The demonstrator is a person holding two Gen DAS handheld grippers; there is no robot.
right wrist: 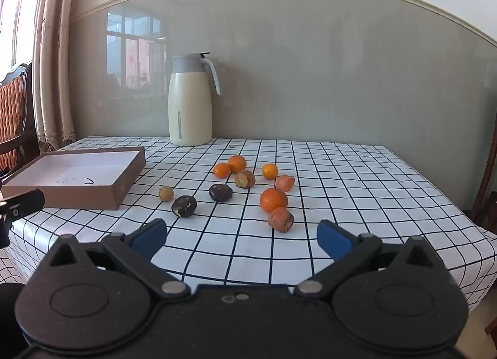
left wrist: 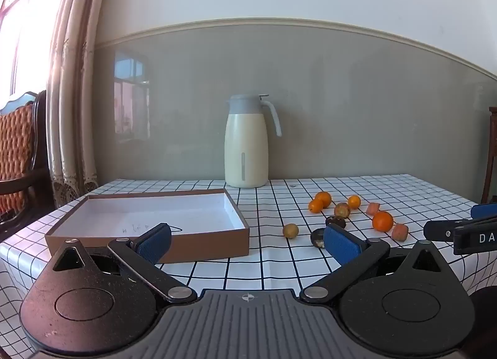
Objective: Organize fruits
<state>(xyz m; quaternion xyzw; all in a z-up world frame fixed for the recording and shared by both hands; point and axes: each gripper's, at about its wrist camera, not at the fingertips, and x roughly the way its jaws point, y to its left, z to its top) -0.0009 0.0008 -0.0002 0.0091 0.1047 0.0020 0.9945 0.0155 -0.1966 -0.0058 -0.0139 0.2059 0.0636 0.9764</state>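
On the counter (right wrist: pixel 341 172) the fruits (right wrist: pixel 245 185) lay loose, well apart from the box (right wrist: pixel 102 191) at the left, which held none. Nothing looked sorted yet, so the first pick seemed in hand. Left gripper (left wrist: pixel 247 242) and right gripper (right wrist: pixel 242 239) each stood wide open, holding nothing. The next move likely called for closing on a near fruit, with bare cloth around it and the counter's front edge close.

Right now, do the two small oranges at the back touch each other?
Cannot tell. In the right wrist view the two small oranges overlap with no visible gap, but one could sit behind the other.
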